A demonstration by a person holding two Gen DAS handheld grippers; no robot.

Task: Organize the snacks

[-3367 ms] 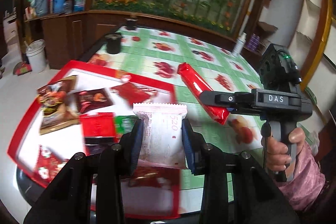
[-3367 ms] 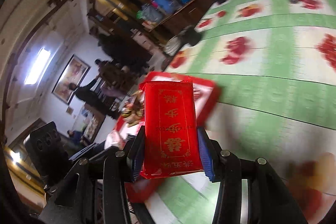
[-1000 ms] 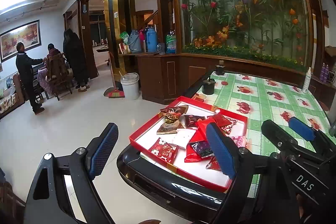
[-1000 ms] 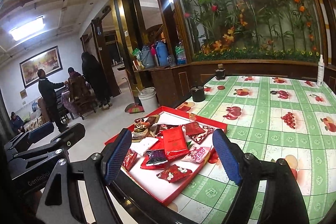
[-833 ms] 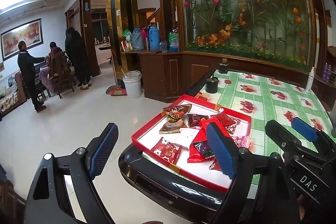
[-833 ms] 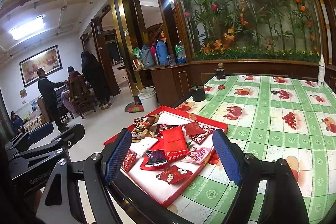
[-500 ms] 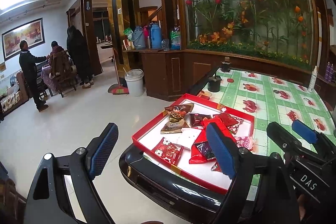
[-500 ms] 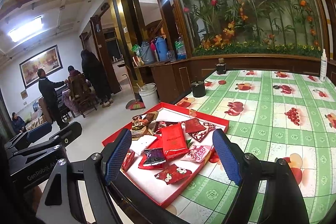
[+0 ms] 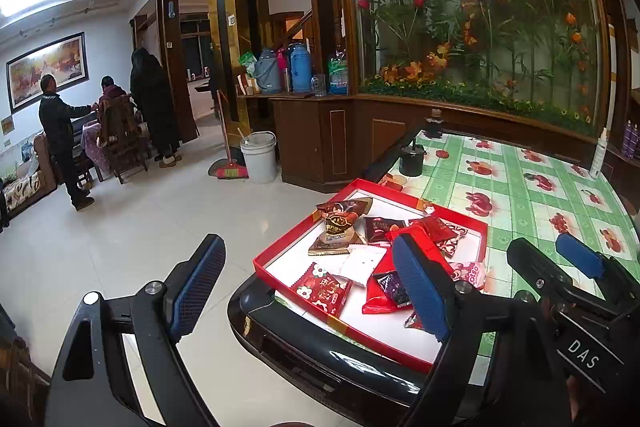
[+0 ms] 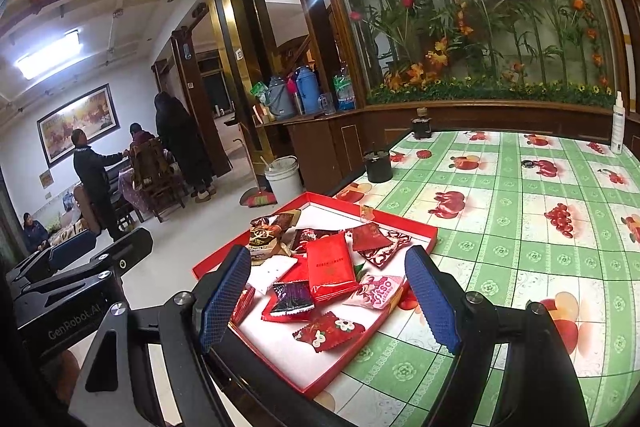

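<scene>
The snacks lay in a loose heap inside the red tray, which sat at the near corner of the bench, partly over its edge. They looked light and thin, I think, with soft, crinkly, slippery wrappers that could slide out of a pinch. The big red packet on top of the heap looked flat and a bit stiffer; you would do best to take it by a long edge. The small ones, like the pink packet at 4 o'clock from it, would be best held by a sealed end, and gently, because what is inside may crush.

Your left tool was spread wide with nothing in it. Your right tool was spread wide too, and empty. Both hung back from the tray and touched nothing.

The right view showed the whole heap between its pads, and the left tool at 9 o'clock. The left view hid some packets behind its own pad, but it showed the flowery red packet near the tray's front wall more clearly, and the right tool at 4 o'clock.
</scene>
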